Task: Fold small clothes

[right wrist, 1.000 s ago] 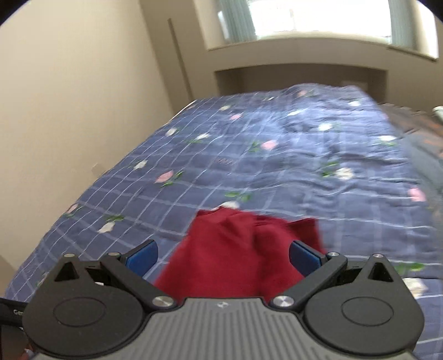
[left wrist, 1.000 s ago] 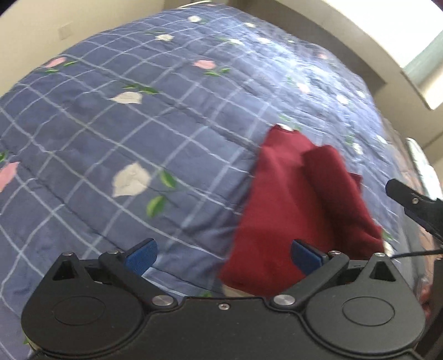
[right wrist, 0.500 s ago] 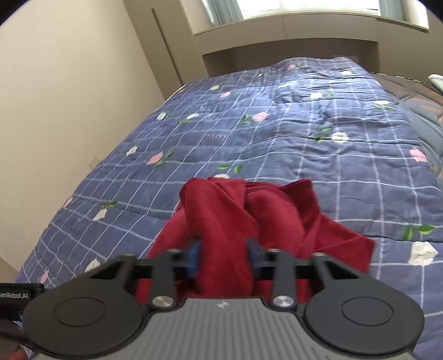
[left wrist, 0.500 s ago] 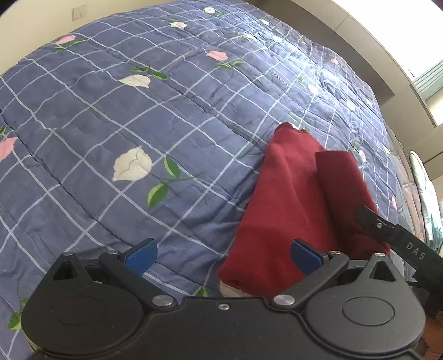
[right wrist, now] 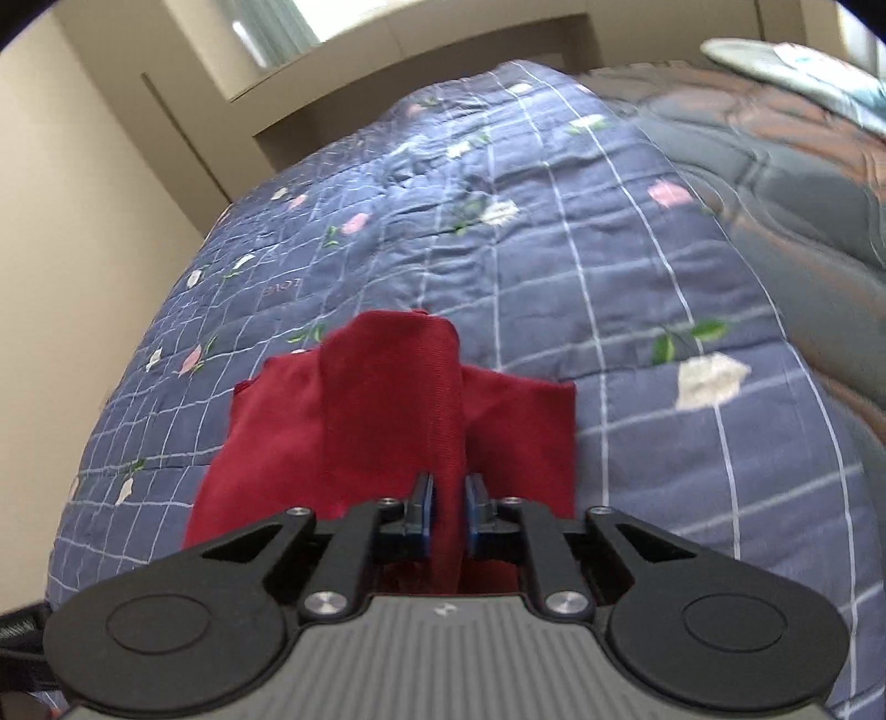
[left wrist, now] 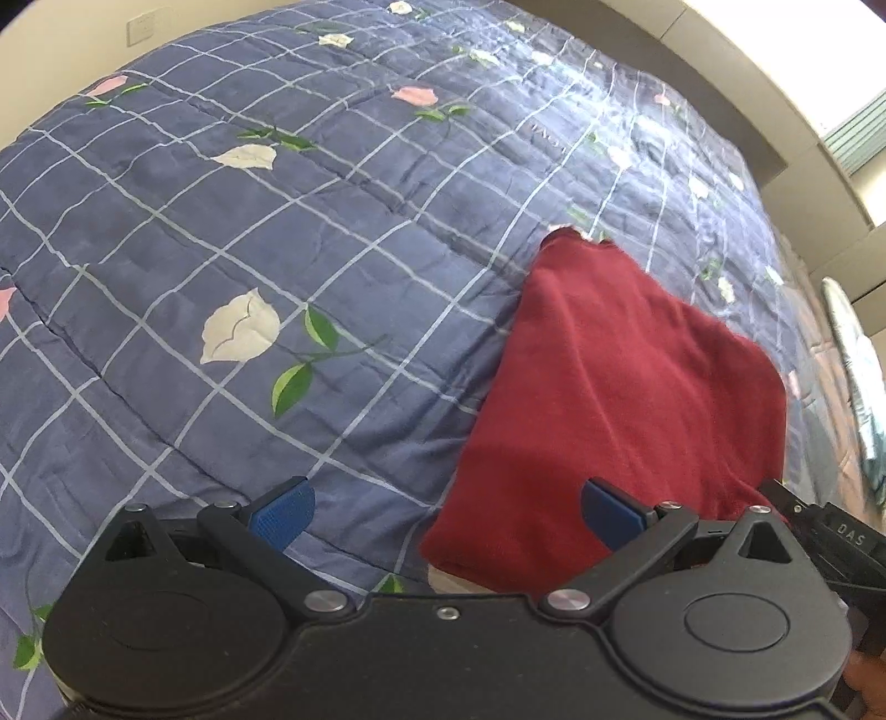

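Note:
A dark red garment (left wrist: 620, 399) lies folded on the blue checked floral quilt (left wrist: 277, 232). My left gripper (left wrist: 443, 512) is open and empty, with its right finger over the garment's near left edge. In the right wrist view my right gripper (right wrist: 448, 512) is shut on a raised fold of the red garment (right wrist: 387, 410), which rises from the jaws and drapes forward. The rest of the garment spreads flat on both sides. Part of the right gripper's body (left wrist: 830, 548) shows at the lower right of the left wrist view.
The quilt (right wrist: 637, 266) covers most of the bed. A brown-grey patterned cover (right wrist: 786, 183) and a pale pillow (right wrist: 792, 61) lie to the right. A beige wall (right wrist: 72, 221) runs along the bed's left side, with a window ledge (right wrist: 387, 50) beyond.
My right gripper went from open to shut on a fold of the red garment and has lifted it. The garment's loose right flap now lies flatter. The left gripper stayed open.

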`<control>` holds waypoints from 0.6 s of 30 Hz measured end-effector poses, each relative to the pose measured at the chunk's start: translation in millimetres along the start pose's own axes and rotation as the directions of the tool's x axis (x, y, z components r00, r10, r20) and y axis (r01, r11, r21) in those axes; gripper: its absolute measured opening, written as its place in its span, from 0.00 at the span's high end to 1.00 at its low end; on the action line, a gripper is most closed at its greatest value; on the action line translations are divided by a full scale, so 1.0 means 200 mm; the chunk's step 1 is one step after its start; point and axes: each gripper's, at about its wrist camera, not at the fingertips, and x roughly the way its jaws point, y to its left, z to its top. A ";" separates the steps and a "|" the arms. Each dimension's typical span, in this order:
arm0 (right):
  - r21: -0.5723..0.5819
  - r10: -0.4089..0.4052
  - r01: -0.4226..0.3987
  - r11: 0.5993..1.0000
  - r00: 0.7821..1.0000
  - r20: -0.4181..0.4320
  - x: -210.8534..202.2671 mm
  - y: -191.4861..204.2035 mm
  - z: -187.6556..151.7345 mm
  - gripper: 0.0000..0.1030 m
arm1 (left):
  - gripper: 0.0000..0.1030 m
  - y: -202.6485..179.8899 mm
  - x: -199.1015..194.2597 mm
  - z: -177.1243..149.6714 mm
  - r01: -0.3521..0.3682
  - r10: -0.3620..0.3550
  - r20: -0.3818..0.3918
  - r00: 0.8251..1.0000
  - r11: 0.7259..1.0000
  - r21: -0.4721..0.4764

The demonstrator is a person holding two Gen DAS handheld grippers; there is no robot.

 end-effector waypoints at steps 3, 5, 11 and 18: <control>0.056 0.032 -0.032 0.998 0.999 0.006 -0.02 -0.04 -0.01 0.57 | 0.01 0.00 0.05 0.00 -0.026 0.026 -0.023 0.999 1.000 0.017; 0.100 0.078 -0.079 0.992 0.997 0.012 -0.03 -0.07 -0.01 0.40 | 0.01 0.00 0.07 0.00 -0.032 0.033 -0.035 0.999 0.999 0.019; 0.159 0.101 -0.094 0.983 0.994 -0.039 0.05 -0.08 -0.01 0.33 | 0.01 -0.01 0.12 0.01 -0.041 0.041 -0.050 0.998 0.999 0.013; 0.154 0.075 -0.070 0.986 0.997 -0.027 0.07 -0.06 0.00 0.93 | 0.01 -0.06 0.16 0.02 -0.032 0.030 -0.056 0.998 0.999 -0.033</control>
